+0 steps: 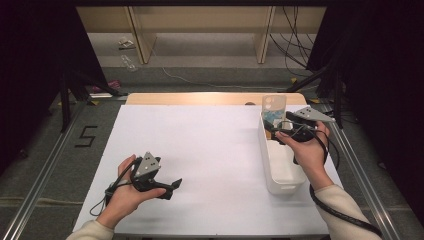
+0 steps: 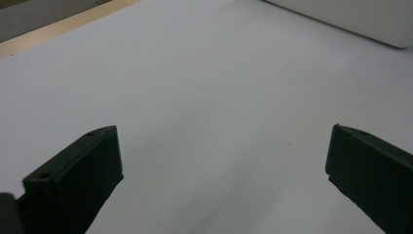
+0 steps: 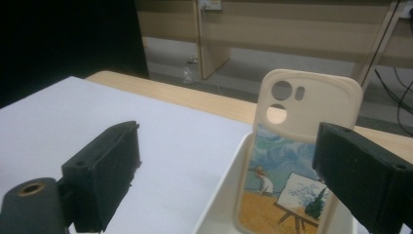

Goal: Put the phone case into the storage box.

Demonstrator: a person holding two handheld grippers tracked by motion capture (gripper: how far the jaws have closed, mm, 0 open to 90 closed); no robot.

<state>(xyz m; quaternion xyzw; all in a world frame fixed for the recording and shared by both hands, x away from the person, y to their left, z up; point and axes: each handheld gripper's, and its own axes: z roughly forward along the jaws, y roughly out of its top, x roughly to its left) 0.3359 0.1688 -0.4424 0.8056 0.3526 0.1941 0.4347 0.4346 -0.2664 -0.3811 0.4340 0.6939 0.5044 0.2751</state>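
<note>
A cream phone case point(image 3: 297, 161) with a painted picture on its back stands upright at the far end of a long white bin point(image 3: 217, 200). In the high view the case point(image 1: 273, 109) rises above the bin's point(image 1: 265, 157) far wall at the table's right. My right gripper point(image 3: 226, 161) is held just short of the case, jaws wide apart, with nothing pressed between them. From above, the right gripper point(image 1: 274, 128) hovers over the bin's far half. My left gripper point(image 1: 175, 184) rests low near the table's front left, open and empty. Its jaws point(image 2: 224, 156) frame bare white table.
A white sheet point(image 1: 200, 150) covers the table, with a wooden strip point(image 1: 200, 98) showing along the far edge. Metal rails point(image 1: 45, 165) run along both sides. Beyond the table are a grey floor, wooden furniture legs and loose cables point(image 1: 292, 45). The bin's corner point(image 2: 350, 19) lies ahead of the left gripper.
</note>
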